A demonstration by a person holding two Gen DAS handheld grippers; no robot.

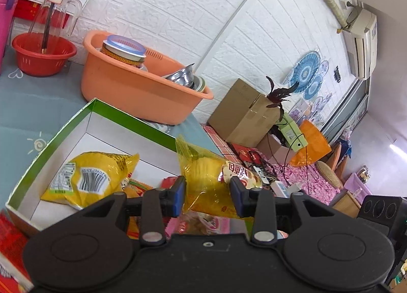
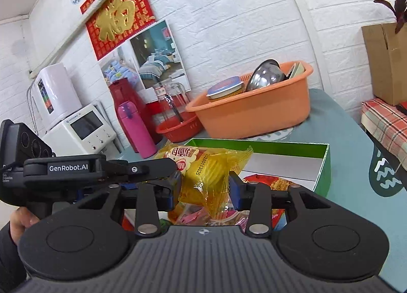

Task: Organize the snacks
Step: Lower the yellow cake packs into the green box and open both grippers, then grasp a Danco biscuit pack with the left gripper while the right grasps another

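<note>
— What's everything sitting on?

— A table under a grey-blue cloth [image 2: 338, 125] with little white doodles. The green-rimmed box [image 1: 127, 117] lies flat on it.

— And around the box?

— Just behind it, the orange basin [image 1: 132, 89]. Beyond the basin's left end, a red basket [image 1: 40, 59]. In the right-hand view a pink flask [image 2: 136, 130] stands left of that basket.

Left tool [image 1: 207, 196] grips yellow snack packet [image 1: 203, 181] — above green box [image 1: 132, 117].
</note>
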